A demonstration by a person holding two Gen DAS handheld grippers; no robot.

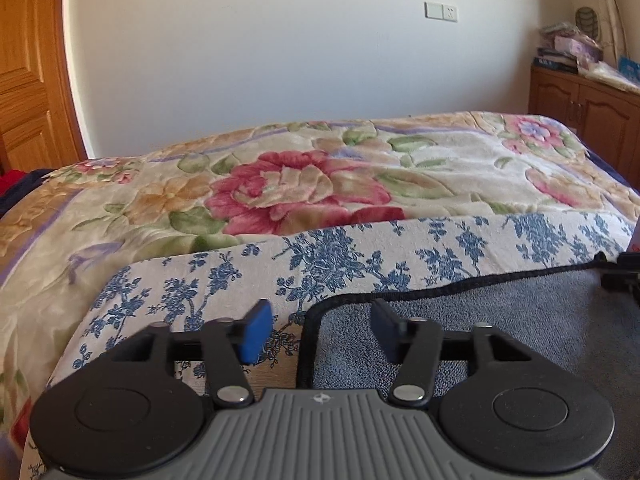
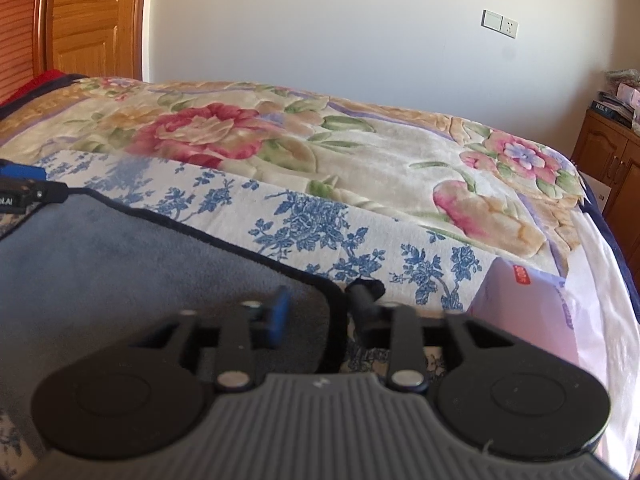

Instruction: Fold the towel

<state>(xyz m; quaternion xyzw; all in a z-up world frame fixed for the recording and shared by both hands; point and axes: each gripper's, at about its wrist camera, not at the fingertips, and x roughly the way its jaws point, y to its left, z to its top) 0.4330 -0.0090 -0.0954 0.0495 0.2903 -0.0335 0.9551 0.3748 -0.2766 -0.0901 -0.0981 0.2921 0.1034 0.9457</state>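
I see grey towel flat on bed, no fold yet. Left tongs wide over corner at frame bottom, right tongs narrower, both holding nothing.

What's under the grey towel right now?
The grey towel lies on a blue-flowered white cloth, which shows past its black-trimmed edge and sits over the floral blanket. Anything beneath the towel's middle is covered.

Bed: floral blanket, blue-print cloth, grey towel, purple pack.
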